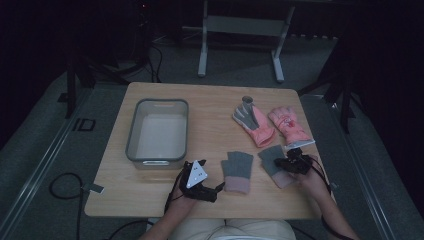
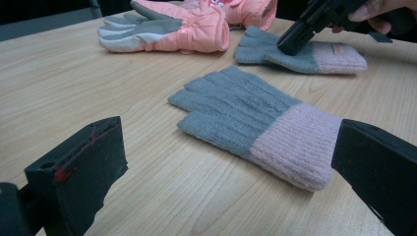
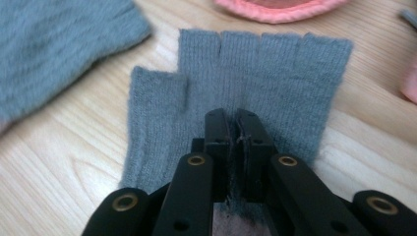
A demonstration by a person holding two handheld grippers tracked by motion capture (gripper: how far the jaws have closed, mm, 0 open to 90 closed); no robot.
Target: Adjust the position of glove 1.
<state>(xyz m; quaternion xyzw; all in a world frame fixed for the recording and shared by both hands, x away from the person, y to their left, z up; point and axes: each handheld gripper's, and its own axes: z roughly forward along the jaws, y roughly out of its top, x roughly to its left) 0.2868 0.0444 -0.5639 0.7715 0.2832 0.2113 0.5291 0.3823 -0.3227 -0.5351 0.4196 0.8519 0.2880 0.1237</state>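
Your right hand-held gripper is clamped on the right grey knit glove lying flat on the worktop — your left hand-held gripper gapes wide, just beside the other grey glove

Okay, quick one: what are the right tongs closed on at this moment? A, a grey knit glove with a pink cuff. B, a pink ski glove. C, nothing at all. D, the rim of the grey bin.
A: in the right gripper view the right tongs are pressed together with fabric of the grey knit glove pinched between them, while the pink ski gloves and the grey bin lie apart from them.
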